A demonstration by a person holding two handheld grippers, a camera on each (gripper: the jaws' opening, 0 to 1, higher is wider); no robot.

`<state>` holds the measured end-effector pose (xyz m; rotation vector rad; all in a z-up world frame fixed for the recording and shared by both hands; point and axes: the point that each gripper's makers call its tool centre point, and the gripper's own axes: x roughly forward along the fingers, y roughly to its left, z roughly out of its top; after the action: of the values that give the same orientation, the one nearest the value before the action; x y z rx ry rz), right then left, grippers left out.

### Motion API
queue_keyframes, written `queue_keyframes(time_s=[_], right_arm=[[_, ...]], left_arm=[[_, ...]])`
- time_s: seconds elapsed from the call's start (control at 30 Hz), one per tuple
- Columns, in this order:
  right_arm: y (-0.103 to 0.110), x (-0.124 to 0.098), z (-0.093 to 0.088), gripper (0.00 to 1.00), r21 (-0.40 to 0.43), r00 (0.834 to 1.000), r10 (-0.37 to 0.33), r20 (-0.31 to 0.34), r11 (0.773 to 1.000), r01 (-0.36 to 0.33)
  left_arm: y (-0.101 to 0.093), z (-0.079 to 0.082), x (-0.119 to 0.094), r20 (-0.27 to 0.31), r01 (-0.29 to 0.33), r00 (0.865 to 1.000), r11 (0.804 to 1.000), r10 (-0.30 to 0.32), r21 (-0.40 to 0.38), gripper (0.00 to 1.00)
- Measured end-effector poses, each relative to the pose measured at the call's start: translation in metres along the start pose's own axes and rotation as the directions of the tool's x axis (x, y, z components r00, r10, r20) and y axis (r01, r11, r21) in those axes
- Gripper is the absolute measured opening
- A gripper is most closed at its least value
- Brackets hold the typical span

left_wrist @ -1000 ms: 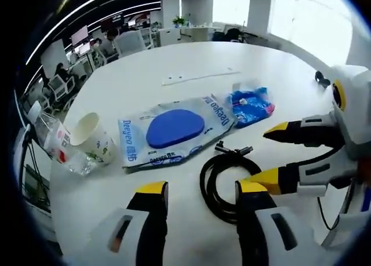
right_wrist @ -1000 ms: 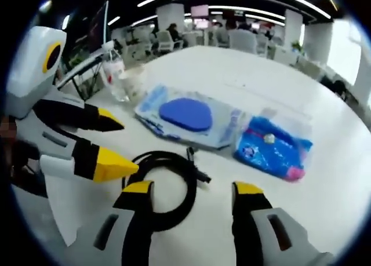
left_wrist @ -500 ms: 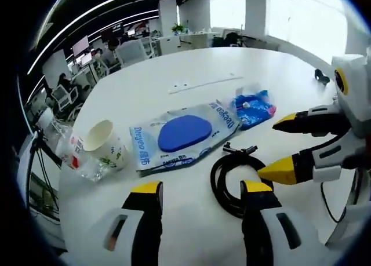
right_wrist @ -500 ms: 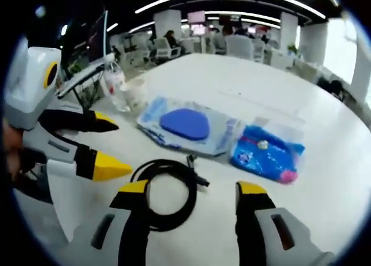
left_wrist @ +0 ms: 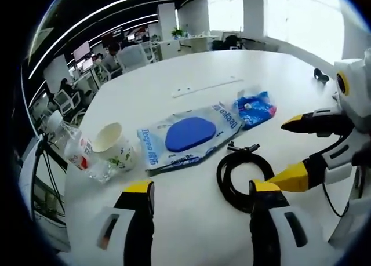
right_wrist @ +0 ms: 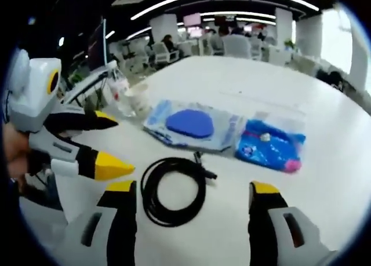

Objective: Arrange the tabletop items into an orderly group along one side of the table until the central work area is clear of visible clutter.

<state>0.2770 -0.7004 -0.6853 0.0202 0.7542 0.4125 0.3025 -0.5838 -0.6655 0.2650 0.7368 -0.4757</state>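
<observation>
A coiled black cable lies on the white round table just ahead of both grippers. Beyond it lie a clear package with a blue oval pad and a small blue packet. A paper cup stands beside a toppled plastic bottle at the left. My left gripper is open and holds nothing. My right gripper comes in from the right, open, its lower tip next to the coil. In the right gripper view the cable lies between my right gripper's jaws, with the left gripper at the left.
A thin white strip lies farther out on the table, and a small black object sits near the far right edge. The table's edge runs close behind the cup and bottle. Office desks, chairs and people fill the background.
Both cameras have drawn back a little from the table, so the items look smaller. The jaws of both grippers stand slightly wider apart. Nothing on the table has moved.
</observation>
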Motion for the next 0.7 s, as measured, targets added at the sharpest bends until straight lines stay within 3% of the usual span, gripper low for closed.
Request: queue_keyframes(time_s=[0.23, 0.37, 0.53, 0.7], right_arm=[[0.003, -0.006, -0.01, 0.93, -0.053, 1.0, 0.004, -0.021, 0.999, -0.005], [0.002, -0.011, -0.013, 0.99, -0.037, 1.0, 0.004, -0.016, 0.999, -0.005], [0.01, -0.023, -0.012, 1.0, -0.034, 1.0, 0.017, -0.004, 0.999, -0.017], [0.005, -0.035, -0.018, 1.0, -0.009, 1.0, -0.002, -0.001, 1.0, 0.002]], left_arm=[[-0.008, 0.005, -0.003, 0.029, 0.038, 0.999, 0.999, -0.038, 0.0, 0.77], [-0.011, 0.002, -0.009, 0.027, 0.039, 0.999, 0.999, -0.04, 0.02, 0.79], [-0.022, 0.004, -0.016, 0.044, 0.057, 0.997, 0.998, -0.058, 0.019, 0.82], [-0.024, -0.001, -0.021, 0.046, 0.067, 0.997, 0.997, -0.069, 0.044, 0.85]])
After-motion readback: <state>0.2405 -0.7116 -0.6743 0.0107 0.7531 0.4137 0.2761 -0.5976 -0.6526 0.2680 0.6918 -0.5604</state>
